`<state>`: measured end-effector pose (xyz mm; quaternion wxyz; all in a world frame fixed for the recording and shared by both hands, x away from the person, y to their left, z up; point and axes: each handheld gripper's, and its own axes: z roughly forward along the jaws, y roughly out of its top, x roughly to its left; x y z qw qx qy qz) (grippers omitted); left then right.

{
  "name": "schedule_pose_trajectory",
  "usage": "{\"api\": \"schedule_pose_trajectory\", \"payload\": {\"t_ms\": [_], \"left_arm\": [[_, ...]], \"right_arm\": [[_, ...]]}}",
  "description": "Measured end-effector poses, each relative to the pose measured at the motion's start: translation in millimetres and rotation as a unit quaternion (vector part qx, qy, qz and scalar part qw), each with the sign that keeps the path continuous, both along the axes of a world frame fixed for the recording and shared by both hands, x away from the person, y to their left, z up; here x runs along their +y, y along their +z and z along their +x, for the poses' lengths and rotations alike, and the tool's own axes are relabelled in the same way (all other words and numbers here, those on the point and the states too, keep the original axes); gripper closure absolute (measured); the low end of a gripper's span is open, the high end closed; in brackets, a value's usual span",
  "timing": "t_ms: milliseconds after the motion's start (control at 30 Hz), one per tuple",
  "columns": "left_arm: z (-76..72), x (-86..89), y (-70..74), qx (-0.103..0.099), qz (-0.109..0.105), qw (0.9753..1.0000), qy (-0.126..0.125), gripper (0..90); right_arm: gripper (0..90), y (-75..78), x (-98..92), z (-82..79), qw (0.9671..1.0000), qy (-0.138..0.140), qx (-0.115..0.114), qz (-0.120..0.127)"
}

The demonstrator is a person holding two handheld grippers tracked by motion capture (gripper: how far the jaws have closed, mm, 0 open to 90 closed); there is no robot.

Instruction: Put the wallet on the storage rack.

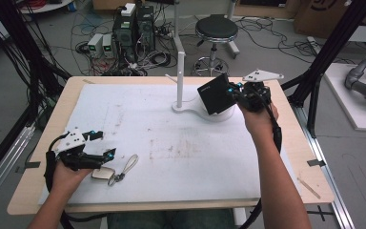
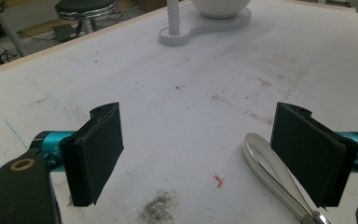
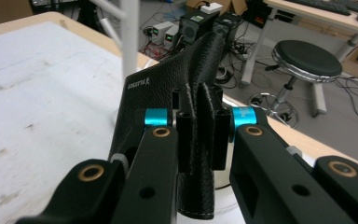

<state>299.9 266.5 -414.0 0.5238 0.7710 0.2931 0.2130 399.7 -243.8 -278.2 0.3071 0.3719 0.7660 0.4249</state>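
My right gripper [image 1: 234,92] is shut on a black leather wallet [image 1: 214,94], held up in the air above the white stand's round base [image 1: 221,116] at the back of the table. In the right gripper view the wallet [image 3: 168,88] stands pinched edge-on between the two jaws of my right gripper [image 3: 201,140]. My left gripper [image 1: 102,144] is open near the table's front left, low over the white mat. A key fob with a pale strap loop [image 1: 129,163] lies just right of it. In the left gripper view the strap loop [image 2: 270,175] lies by the right jaw, and my left gripper [image 2: 209,154] holds nothing.
A white stand with an upright post [image 1: 179,71] rises at the back centre of the white mat [image 1: 171,143]. A stool [image 1: 216,29] and computer boxes [image 1: 133,28] with cables are on the floor behind the table. Black frame posts flank both sides.
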Motion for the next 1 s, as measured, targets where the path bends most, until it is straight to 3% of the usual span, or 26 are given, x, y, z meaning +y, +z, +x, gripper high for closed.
{"api": "schedule_pose_trajectory", "payload": {"t_ms": [200, 267, 667, 1000], "left_arm": [[-0.2, 1.7, 0.5, -0.001, -0.001, 1.0000, 0.001, 16.9], [1.1, 2.3, -0.3, 0.000, -0.001, 1.0000, 0.003, 16.9], [0.9, 3.7, -1.2, 0.003, -0.003, 1.0000, 0.004, 16.9], [1.4, 5.1, -1.8, 0.003, -0.005, 1.0000, 0.005, 16.9]], "right_arm": [[85.7, -3.0, -4.5, 19.3, 0.9998, -0.021, 0.003, 0.001], [85.7, -5.2, -5.3, 27.7, 0.9994, -0.032, 0.003, -0.011], [85.6, -14.9, -5.0, 46.5, 0.9983, -0.053, 0.007, -0.024], [85.6, -23.4, -1.5, 55.6, 0.9969, -0.062, 0.011, -0.048]]}}
